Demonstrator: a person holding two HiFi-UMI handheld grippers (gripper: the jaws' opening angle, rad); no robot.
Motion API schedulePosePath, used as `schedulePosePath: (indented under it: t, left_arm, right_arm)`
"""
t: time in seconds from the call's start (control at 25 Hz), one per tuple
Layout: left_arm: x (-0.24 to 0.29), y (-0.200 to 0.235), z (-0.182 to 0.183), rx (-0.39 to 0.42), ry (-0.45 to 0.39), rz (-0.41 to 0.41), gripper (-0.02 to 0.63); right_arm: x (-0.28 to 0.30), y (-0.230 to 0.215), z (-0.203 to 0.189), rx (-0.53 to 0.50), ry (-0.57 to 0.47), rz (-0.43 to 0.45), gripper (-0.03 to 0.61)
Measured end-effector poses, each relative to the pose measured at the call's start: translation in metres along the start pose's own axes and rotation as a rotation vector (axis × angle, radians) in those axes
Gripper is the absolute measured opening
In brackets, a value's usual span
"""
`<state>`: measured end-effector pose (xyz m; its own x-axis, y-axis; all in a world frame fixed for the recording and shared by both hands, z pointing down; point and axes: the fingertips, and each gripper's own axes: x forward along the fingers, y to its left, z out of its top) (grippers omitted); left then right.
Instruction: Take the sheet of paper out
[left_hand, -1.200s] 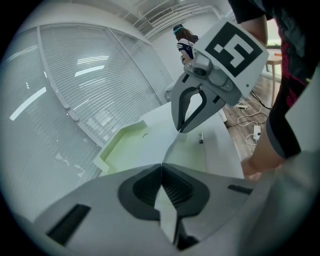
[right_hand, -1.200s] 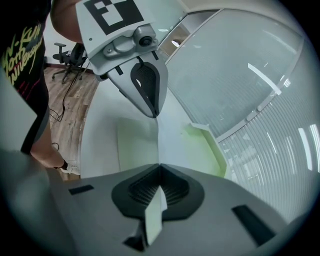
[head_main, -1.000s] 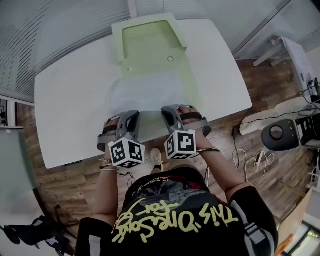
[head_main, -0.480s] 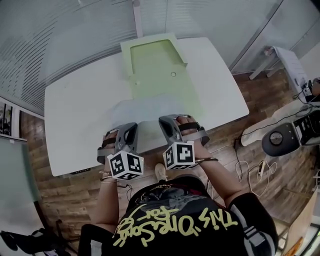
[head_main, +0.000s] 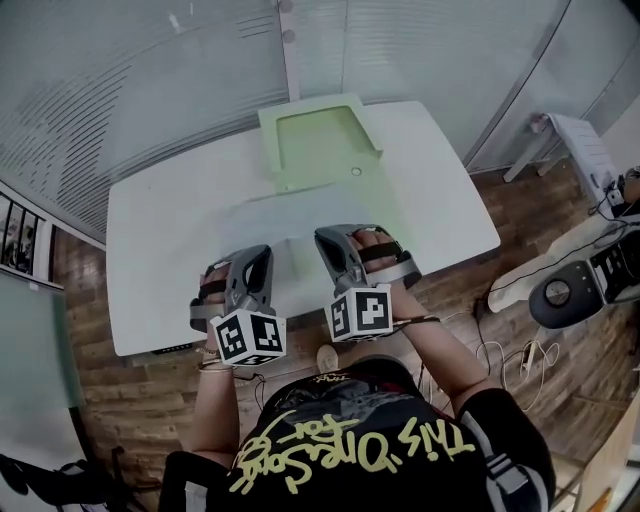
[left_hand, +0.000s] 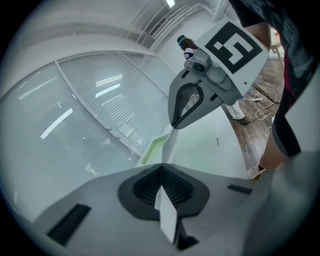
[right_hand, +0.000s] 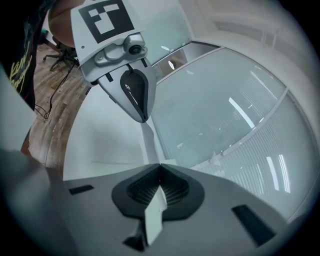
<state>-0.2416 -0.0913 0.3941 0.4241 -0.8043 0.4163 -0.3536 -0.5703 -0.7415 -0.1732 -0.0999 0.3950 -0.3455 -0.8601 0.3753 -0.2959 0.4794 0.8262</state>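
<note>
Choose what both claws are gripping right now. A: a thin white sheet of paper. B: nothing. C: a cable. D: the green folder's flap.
A: the left claw and the right claw are each shut on an edge of the sheet of paper.

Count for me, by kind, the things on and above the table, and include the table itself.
Grippers: 2, the left gripper and the right gripper, each shut on the sheet
Sheet of paper: 1
Green folder: 1
White table: 1
Total: 5
</note>
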Motion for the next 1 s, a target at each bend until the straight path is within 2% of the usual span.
schedulePosePath:
  t: [0.4, 1.0]
  left_arm:
    - [-0.022, 0.044, 0.024, 0.064, -0.029, 0.126, 0.006]
    - [-0.056, 0.092, 0.053, 0.115, -0.069, 0.266, 0.006]
  right_arm:
    - [-0.016, -0.047, 0.029, -0.053, -0.070, -0.122, 0.008]
    - [-0.043, -0.094, 0.063, -0.079, -0.151, -0.259, 0.008]
